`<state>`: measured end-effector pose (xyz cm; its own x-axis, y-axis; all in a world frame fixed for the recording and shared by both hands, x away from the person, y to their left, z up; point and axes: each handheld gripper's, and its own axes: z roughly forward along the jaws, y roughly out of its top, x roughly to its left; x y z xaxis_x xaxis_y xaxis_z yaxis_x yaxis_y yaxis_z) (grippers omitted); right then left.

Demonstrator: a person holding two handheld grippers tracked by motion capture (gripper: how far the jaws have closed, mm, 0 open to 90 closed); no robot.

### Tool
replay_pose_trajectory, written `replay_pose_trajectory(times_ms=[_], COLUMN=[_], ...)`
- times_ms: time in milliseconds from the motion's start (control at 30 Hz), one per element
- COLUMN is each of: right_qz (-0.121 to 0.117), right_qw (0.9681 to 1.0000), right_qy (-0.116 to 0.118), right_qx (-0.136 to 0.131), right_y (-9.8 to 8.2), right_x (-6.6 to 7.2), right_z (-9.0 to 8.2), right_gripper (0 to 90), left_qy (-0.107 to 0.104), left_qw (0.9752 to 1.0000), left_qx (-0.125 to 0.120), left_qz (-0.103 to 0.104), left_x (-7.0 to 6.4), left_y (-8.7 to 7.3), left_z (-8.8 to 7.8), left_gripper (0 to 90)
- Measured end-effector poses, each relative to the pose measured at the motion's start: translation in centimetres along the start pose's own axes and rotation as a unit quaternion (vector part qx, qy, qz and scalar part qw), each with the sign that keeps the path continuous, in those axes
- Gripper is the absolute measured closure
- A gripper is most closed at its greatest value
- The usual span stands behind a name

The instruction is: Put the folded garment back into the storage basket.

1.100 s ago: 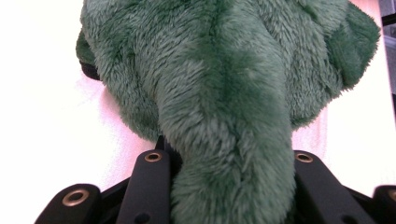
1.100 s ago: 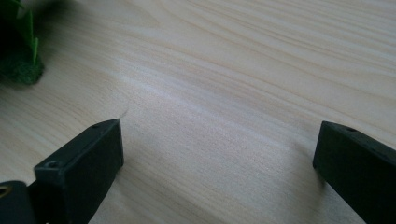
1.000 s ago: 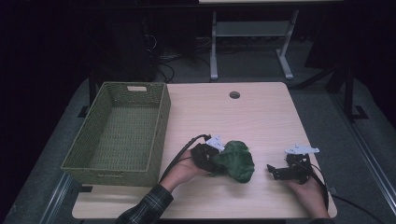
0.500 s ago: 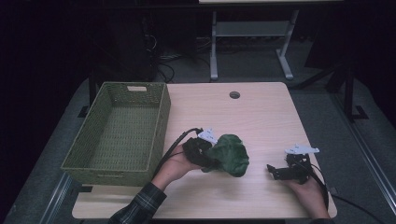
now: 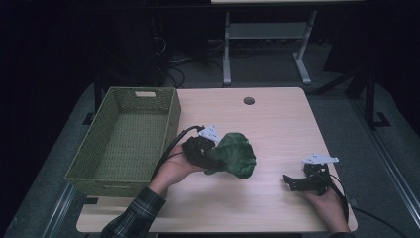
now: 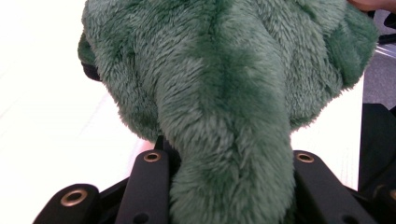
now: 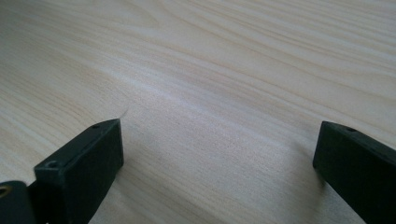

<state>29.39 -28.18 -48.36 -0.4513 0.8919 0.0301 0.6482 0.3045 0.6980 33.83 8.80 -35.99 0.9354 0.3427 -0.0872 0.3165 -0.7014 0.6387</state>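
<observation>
Right now my left gripper (image 5: 210,154) is clamped on a green plush toy (image 5: 234,154), apparently lifted just above the wooden table (image 5: 267,121), right of the woven green basket (image 5: 124,139). My right gripper (image 5: 292,182) sits low near the table's front right, jaws spread wide on nothing.

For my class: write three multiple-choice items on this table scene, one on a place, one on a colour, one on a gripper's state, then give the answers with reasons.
1. Where does the woven basket stand?
A. table's left side
B. table's right side
C. on the floor

2. What colour is the plush toy?
A. red
B. green
C. white

3. How are the right gripper jaws?
A. shut on the toy
B. shut on nothing
C. open

Answers: A, the high view shows it at left; B, its fur is green in the left gripper view; C, bare table lies between the spread jaws.
</observation>
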Motion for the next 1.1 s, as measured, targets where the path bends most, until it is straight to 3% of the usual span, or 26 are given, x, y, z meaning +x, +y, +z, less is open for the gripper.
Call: replay_pose_trajectory(times_ms=[700,1100], right_qz=[0.0,0.001], right_qw=[1.0,1.0], right_qy=[0.0,-0.001], right_qx=[0.0,0.0], right_y=[0.0,0.0], right_x=[0.0,0.0], right_z=[0.0,0.0], right_gripper=[1.5,1.3], left_qy=[0.042,0.076], left_qw=[0.9987,0.9955], left_qx=[-0.013,-0.029], left_qz=[-0.025,-0.048], left_x=[2.2,3.4], left_y=[-1.1,-2.5], left_z=[-6.0,-9.6], left_gripper=[64.4,64.0])
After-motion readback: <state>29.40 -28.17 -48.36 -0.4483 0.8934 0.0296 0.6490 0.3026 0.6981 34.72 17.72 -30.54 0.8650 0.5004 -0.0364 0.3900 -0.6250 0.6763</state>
